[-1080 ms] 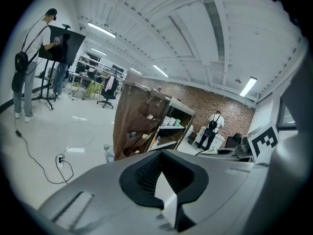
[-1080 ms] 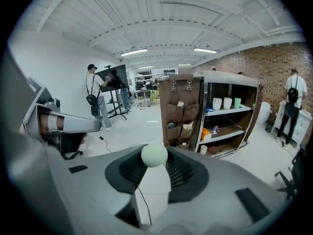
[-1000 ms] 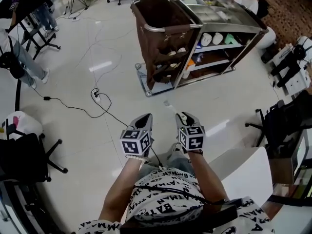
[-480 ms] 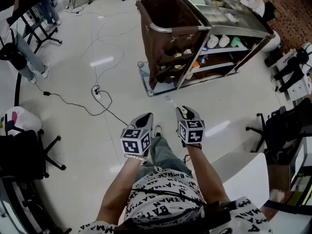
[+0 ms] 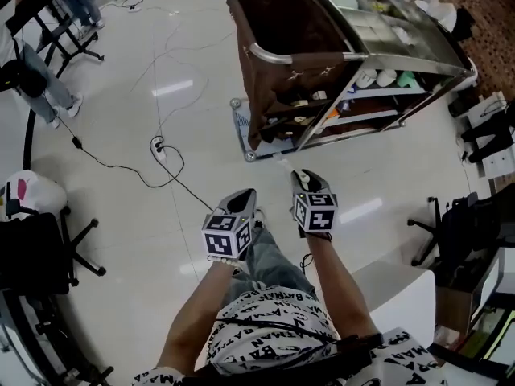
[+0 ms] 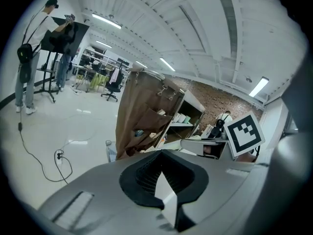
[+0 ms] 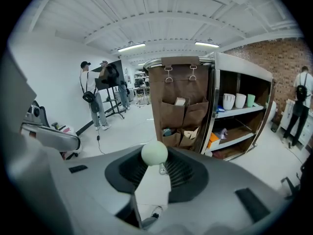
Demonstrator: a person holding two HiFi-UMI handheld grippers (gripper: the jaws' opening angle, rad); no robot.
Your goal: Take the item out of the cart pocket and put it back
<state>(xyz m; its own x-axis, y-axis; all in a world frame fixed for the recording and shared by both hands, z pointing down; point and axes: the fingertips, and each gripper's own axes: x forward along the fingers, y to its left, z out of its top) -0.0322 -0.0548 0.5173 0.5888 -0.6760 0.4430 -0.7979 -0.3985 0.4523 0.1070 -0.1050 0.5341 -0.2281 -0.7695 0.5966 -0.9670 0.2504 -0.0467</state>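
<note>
Ahead and slightly right, well apart across the floor, cart (image 5: 269,53) pockets (image 7: 179,112) face us. Right gripper (image 5: 302,182) is clamped on a pale green ball (image 7: 154,153), likely the item, and sits nearer the pockets. Left gripper (image 5: 241,200) is closed and empty.

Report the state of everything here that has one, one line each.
left hand-held gripper: shut, nothing between its jaws.
right hand-held gripper: shut on the pale green ball.
cart pockets: open at the top, items inside.
cart: upright on the floor, ahead of both grippers and untouched.
</note>
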